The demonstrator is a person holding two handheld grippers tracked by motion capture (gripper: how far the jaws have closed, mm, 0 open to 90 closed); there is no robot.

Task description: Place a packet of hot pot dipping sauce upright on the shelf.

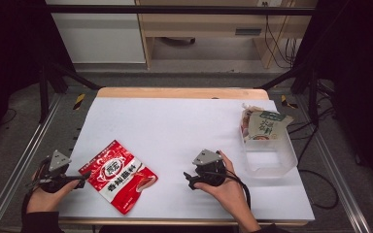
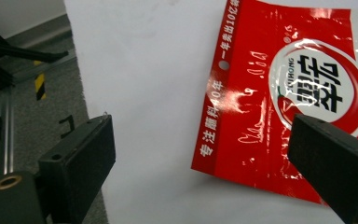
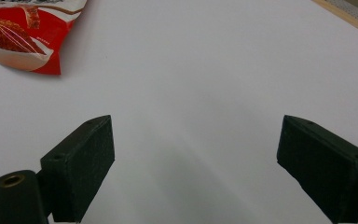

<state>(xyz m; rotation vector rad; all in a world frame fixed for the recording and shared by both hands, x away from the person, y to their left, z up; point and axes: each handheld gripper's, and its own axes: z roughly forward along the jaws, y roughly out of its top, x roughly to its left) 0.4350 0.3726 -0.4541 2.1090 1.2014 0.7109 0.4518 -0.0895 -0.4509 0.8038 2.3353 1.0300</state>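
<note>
A red snack bag (image 1: pixel 118 175) with white and black print lies flat on the white table (image 1: pixel 175 121), near the front left. My left gripper (image 1: pixel 79 180) sits just left of it, pointing at its left edge. In the left gripper view the gripper (image 2: pixel 200 140) is open wide, and a lower corner of the red bag (image 2: pixel 279 88) lies between the jaws, the right jaw over the bag. My right gripper (image 1: pixel 190 180) rests right of the bag with a gap between them. It (image 3: pixel 196 140) stands open over bare table, with a corner of the red bag (image 3: pixel 23 32) farther off.
A clear plastic bin (image 1: pixel 272 160) stands at the table's right edge, with a beige and green snack bag (image 1: pixel 263 125) leaning in its far end. Black frame bars, cables and wooden furniture lie beyond the table's far edge.
</note>
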